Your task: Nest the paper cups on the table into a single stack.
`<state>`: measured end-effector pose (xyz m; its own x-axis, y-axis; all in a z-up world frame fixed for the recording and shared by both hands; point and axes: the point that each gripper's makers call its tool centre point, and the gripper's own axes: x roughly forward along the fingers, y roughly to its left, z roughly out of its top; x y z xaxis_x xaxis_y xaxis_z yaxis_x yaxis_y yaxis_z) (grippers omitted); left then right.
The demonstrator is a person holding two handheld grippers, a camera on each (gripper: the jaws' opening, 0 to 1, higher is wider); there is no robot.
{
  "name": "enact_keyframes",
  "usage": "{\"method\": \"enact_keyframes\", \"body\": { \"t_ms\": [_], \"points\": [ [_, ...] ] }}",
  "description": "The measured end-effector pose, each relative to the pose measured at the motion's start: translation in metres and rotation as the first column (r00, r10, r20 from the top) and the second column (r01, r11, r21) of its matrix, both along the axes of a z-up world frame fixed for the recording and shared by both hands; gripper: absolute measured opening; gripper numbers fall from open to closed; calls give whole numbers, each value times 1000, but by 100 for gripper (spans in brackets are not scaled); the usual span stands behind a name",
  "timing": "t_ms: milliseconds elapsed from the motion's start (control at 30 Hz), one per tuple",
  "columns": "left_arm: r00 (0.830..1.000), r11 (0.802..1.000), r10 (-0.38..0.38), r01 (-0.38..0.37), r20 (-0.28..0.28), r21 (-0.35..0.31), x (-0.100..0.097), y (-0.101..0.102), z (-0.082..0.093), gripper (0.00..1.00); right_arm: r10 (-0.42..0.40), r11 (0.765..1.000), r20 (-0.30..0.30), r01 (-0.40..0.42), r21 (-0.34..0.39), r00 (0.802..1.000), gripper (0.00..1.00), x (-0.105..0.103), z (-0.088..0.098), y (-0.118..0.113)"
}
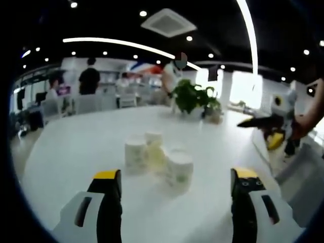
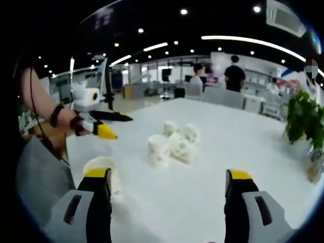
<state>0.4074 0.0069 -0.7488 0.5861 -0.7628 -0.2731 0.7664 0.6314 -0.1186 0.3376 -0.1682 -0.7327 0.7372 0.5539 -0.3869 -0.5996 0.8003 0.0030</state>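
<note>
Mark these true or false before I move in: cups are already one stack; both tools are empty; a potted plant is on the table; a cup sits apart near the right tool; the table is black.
1. The paper cups form a single stack. False: they stand clustered side by side.
2. The left tool and right tool hold nothing. True: both open, empty.
3. A potted plant stands on the table. True.
4. A lone cup sits apart, by the right tool. True.
5. The table is black. False: it is white.
</note>
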Motion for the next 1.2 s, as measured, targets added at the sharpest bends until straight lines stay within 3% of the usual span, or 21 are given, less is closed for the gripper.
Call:
{"method": "enact_keyframes", "body": {
  "t_ms": [733, 1200],
  "points": [
    [997, 997, -74, 74, -27, -1, 8, -40, -16, 80, -28, 999, -9, 28, 23, 1000, 91, 2, -4, -11],
    [996, 996, -90, 91, -20, 26, 15, -48, -26, 74, -37, 999, -23, 37, 32, 999, 90, 0, -9, -16]
  ]
}}
